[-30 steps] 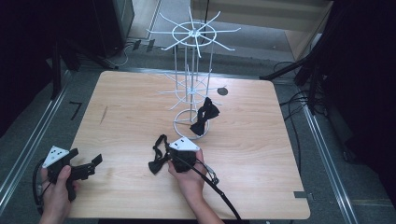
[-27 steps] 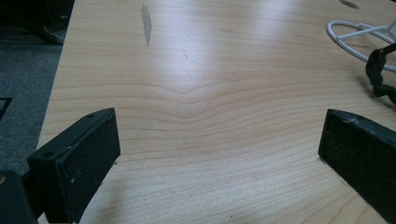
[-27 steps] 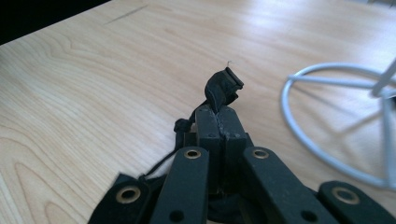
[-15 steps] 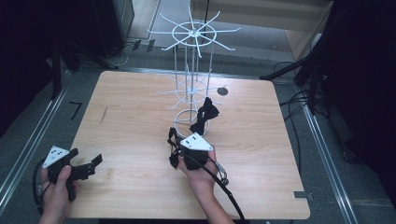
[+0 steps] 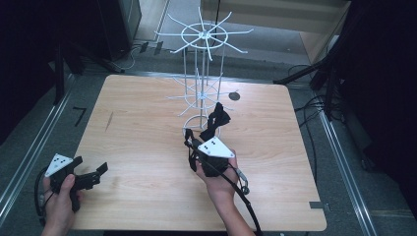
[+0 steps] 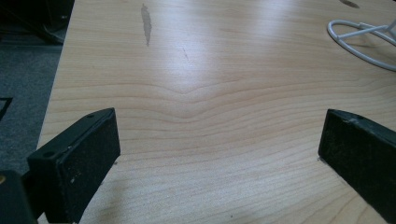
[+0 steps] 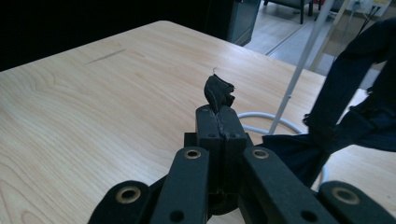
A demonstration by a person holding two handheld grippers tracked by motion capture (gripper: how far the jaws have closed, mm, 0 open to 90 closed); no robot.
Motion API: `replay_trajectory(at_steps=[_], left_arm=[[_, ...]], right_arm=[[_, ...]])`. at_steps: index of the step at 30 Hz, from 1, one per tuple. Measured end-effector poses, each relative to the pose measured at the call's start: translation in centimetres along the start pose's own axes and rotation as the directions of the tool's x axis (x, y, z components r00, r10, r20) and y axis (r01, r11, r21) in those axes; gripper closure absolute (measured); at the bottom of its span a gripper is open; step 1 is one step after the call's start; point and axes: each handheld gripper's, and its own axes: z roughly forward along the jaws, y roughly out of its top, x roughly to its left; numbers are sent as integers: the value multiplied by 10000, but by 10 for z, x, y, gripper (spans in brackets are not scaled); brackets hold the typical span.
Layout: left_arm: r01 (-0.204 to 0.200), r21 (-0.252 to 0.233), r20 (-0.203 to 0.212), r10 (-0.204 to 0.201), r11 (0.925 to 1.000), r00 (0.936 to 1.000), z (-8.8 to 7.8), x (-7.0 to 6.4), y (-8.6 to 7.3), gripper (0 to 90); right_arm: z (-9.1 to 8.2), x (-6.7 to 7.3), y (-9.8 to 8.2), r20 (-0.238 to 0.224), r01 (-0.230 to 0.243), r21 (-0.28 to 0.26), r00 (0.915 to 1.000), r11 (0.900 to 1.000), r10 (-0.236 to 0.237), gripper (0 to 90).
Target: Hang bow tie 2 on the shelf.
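Your right gripper (image 5: 195, 147) is pressed tight on a black bow tie (image 7: 218, 92), lifted just in front of the white wire rack (image 5: 201, 78); its dark fabric dangles toward the rack's base ring. Your left gripper (image 5: 93, 173) rests spread, well left of the rack.

This looks like a lab or test room, though the edges are too dark to be sure. A bare wooden tabletop (image 5: 147, 128) stands on grey floor, with cables (image 5: 310, 105) and metal rails (image 5: 29, 152) around it.
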Motion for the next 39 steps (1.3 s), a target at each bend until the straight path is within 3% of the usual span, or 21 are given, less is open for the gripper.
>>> replay_trajectory(at_steps=[11,39], left_arm=[[22,-7,-7,-22,10000,10000,0,0,0,0],[47,-3,-4,-47,10000,10000,0,0,0,0]], right_arm=[[-16,-10,13,253,146,-402,9996,9991,-136,900],[-45,-21,39,332,327,-967,9990,9948,-296,900]])
